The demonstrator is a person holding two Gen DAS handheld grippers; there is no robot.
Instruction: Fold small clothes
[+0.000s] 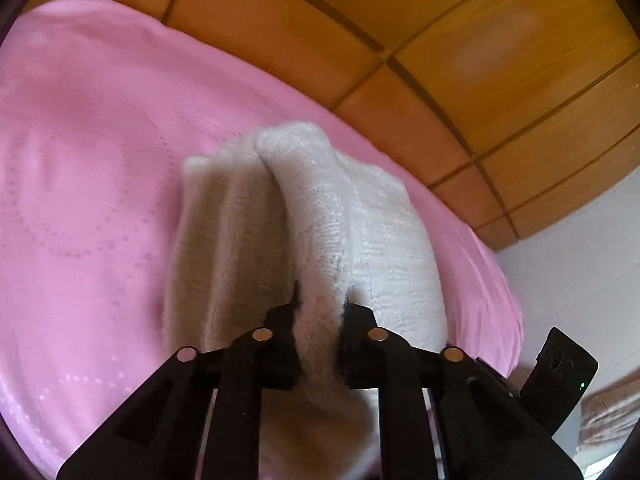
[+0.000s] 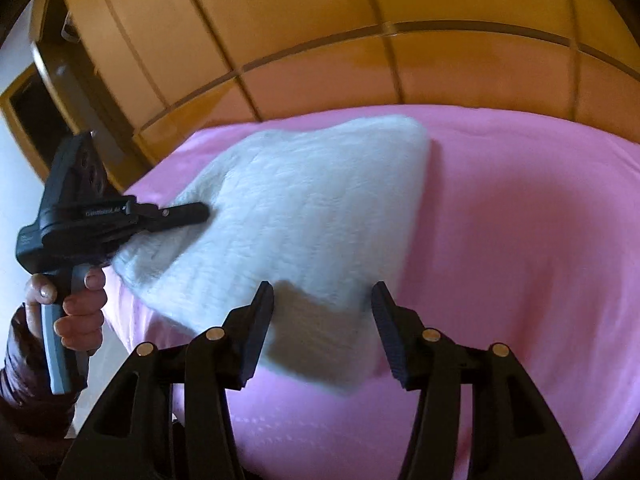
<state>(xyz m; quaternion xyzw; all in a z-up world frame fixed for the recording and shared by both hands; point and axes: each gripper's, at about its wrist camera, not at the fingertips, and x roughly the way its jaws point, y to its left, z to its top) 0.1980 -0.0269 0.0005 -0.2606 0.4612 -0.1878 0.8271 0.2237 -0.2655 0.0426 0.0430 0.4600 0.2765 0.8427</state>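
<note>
A small white knitted garment [image 1: 340, 220] lies folded on a pink bedsheet [image 1: 88, 180]. My left gripper [image 1: 320, 312] is shut on the near edge of the garment, with a thick fold pinched between its fingers. In the right wrist view the garment [image 2: 304, 208] is lifted on its left side by the left gripper [image 2: 196, 214], held in a hand. My right gripper [image 2: 322, 300] is open and empty, its fingers just over the garment's near corner.
A wooden panelled headboard [image 2: 360, 20] runs behind the bed. A white wall [image 1: 580, 260] lies beyond the bed's right edge in the left wrist view. The pink sheet [image 2: 520, 240] spreads to the right of the garment.
</note>
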